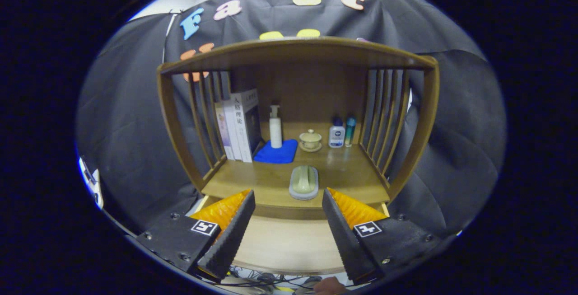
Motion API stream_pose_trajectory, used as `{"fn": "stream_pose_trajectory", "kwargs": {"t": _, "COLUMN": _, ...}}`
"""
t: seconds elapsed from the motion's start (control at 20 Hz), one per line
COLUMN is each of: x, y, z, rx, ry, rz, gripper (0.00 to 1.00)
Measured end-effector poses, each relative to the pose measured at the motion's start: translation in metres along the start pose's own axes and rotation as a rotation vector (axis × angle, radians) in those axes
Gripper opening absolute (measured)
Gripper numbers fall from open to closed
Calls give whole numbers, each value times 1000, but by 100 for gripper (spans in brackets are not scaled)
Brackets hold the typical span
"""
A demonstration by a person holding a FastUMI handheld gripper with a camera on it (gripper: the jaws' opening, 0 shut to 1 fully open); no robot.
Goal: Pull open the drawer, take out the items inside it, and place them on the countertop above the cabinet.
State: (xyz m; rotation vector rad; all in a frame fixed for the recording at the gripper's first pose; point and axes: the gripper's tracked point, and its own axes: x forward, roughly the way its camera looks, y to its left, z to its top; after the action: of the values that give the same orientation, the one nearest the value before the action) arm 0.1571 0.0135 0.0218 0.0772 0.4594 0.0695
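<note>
Hovering with gripper (288,229) spread wide and empty above the pulled-out drawer (289,245), whose visible floor looks bare. Resting beyond the fingers, near the countertop's (356,182) front edge, a pale green item (304,182), apparently already delivered. Probably finishing the placing step; next, checking the drawer for anything remaining.

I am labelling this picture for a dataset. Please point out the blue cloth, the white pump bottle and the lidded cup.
blue cloth (276,152): gripper view, on its front flat part.
white pump bottle (275,131): gripper view, on its body.
lidded cup (310,139): gripper view, on its bowl.
</note>
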Motion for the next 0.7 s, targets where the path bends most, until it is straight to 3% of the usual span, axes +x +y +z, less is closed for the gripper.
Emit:
{"fn": "stream_pose_trajectory", "kwargs": {"t": 0.4, "x": -76, "y": 19, "z": -29, "rx": -6, "ry": -213, "rz": 30, "gripper": 99}}
{"fn": "stream_pose_trajectory", "kwargs": {"t": 0.7, "x": -86, "y": 37, "z": -79, "rx": -6, "ry": -407, "rz": 73, "gripper": 98}}
